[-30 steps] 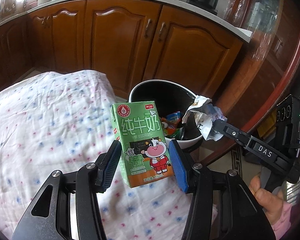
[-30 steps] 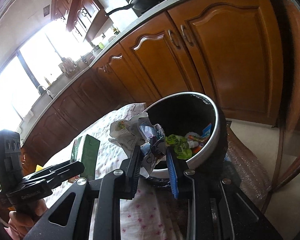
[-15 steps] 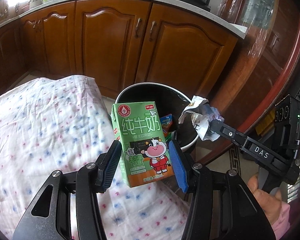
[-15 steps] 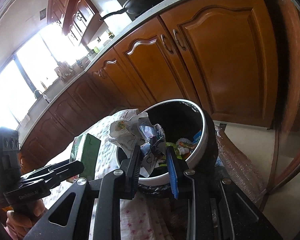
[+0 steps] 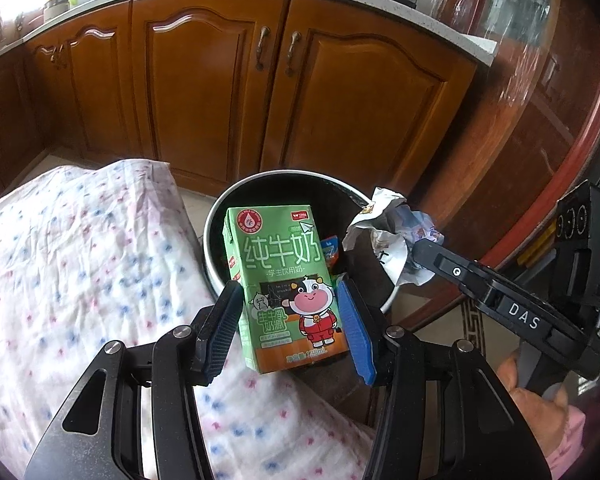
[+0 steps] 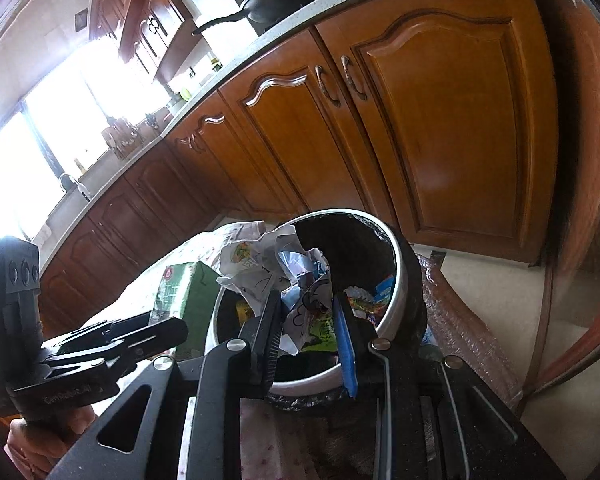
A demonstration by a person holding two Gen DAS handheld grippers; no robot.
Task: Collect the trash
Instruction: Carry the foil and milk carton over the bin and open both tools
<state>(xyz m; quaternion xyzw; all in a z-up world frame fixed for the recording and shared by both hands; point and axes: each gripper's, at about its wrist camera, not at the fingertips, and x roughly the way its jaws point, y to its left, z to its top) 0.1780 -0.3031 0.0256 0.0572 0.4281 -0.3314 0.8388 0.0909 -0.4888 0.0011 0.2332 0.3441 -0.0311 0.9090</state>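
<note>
Kitchen, bin [image 5: 220, 216] below: left tongs [image 5: 290, 326] clamp green milk carton [image 5: 284, 280]; right tongs [image 6: 306, 344] pinch crumpled, seemingly printed wrapper [image 6: 268, 272].

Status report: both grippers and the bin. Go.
Left gripper shut on milk carton. Right gripper shut on crumpled paper. Both at bin rim. Nothing blocking.

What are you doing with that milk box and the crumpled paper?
A person is tidying up trash with two sets of tongs. The left tongs grip a green milk carton and hold it by the bin. The right tongs pinch a crumpled paper wad above the bin's open mouth. The bin already has colourful wrappers inside. Neither piece has been dropped in yet.
</note>
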